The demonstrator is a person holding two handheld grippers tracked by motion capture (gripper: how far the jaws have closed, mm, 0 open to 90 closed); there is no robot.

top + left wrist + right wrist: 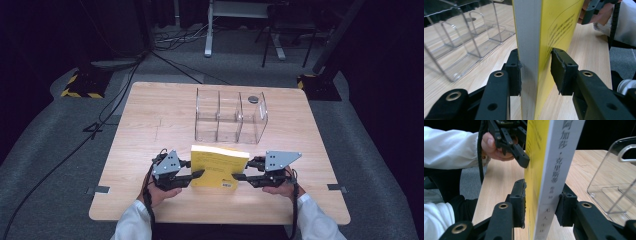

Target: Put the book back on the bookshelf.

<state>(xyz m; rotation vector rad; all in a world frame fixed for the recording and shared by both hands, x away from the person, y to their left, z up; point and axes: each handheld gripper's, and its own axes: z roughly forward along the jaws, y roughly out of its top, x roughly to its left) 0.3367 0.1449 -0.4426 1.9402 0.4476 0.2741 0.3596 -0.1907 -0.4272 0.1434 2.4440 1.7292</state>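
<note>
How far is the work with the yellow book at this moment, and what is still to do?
Done: the yellow book stands upright on the table, near the person's edge. In hand: the left gripper holds its page-edge side and the right gripper its spine side, one at each end. Left, probably: to carry it forward into the clear organizer, whose three compartments hold no book; a small dark disc lies behind it.

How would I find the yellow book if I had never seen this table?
Look at the wooden table, near the edge closest to the person. There a yellow book stands upright between the left tongs and the right tongs, in front of a clear plastic organizer. It is the only bright yellow thing, with a pale spine bearing dark printed characters.
</note>
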